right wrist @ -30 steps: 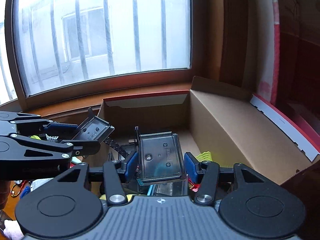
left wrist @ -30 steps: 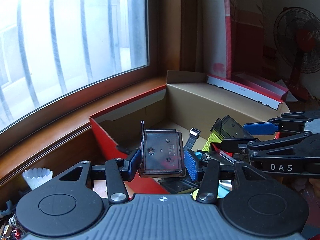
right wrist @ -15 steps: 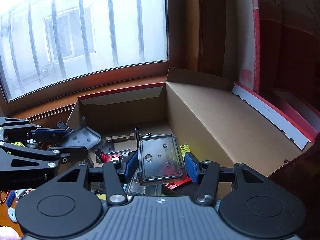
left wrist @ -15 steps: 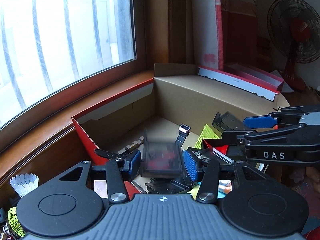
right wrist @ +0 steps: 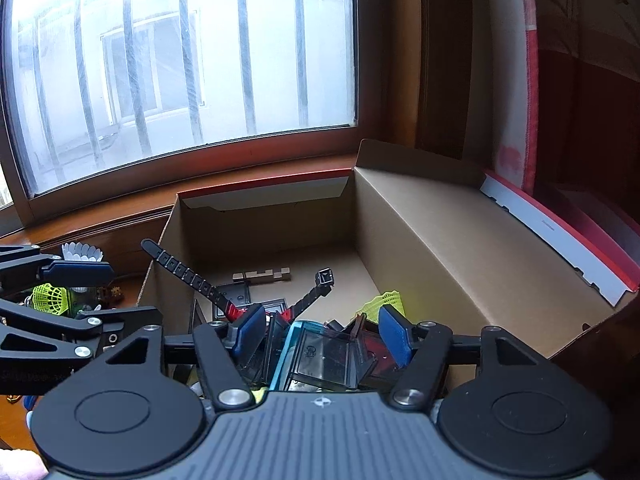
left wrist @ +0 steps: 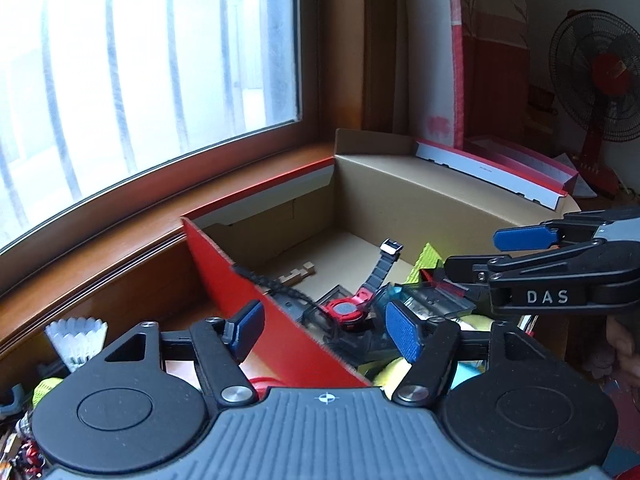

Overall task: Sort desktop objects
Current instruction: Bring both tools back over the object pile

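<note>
Both grippers hang spread wide and empty over the cardboard box (right wrist: 440, 248). The left gripper (left wrist: 326, 330) straddles the box's red near wall, holding nothing. Between and just below the right gripper (right wrist: 322, 334) fingers lie smoky plastic cases (right wrist: 324, 356), untouched, with the red-and-black watch (left wrist: 346, 312) just ahead in the box.

The right gripper's (right wrist: 322, 332) own body hides the near end of the cardboard box (right wrist: 460, 248), covering the lower parts of the smoky plastic cases (right wrist: 324, 360) beneath its fingers. The red watch's (left wrist: 346, 312) face is too small to read. Left of the left gripper (left wrist: 324, 330), clutter (left wrist: 24, 444) is cut off by the frame edge.
</note>
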### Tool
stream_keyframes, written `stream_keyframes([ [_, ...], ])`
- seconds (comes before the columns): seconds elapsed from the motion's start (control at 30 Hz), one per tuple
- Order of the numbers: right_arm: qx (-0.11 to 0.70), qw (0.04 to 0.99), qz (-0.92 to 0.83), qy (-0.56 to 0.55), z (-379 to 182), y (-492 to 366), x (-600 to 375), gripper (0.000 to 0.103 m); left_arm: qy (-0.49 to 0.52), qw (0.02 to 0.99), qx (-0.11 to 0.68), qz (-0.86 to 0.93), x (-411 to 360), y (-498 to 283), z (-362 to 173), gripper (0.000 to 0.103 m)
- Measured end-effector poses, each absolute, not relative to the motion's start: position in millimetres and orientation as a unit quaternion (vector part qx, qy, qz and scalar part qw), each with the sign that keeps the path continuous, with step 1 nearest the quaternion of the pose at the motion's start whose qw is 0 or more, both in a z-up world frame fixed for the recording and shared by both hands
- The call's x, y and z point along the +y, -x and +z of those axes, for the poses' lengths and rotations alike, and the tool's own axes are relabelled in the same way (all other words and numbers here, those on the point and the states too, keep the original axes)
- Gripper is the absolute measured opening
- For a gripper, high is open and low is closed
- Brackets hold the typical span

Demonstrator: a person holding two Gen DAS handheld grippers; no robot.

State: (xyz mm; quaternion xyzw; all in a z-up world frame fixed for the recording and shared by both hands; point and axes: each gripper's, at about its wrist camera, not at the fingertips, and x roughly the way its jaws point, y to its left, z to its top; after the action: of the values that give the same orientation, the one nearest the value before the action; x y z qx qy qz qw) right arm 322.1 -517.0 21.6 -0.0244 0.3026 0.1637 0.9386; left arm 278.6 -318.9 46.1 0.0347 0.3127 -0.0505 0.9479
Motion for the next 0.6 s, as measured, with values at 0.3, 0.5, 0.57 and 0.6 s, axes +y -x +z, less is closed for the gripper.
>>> stream_keyframes([
  [0.3, 0.296, 0.935, 0.19, 0.039, 31, -299, -488, 0.067, -0.005, 0.948, 0.317, 0.009, -268, -231, 45, 0.073],
  [0.5, 0.295, 0.927, 0.225, 0.052, 34, -282, -448, 0.068, 0.017, 0.944, 0.324, 0.054, -228, -196, 43, 0.073],
  [0.57, 0.294, 0.924, 0.238, 0.059, 36, -276, -432, 0.069, 0.025, 0.942, 0.327, 0.071, -213, -185, 41, 0.073],
  [0.6, 0.293, 0.922, 0.245, 0.062, 36, -272, -424, 0.069, 0.03, 0.94, 0.329, 0.08, -204, -179, 39, 0.073],
])
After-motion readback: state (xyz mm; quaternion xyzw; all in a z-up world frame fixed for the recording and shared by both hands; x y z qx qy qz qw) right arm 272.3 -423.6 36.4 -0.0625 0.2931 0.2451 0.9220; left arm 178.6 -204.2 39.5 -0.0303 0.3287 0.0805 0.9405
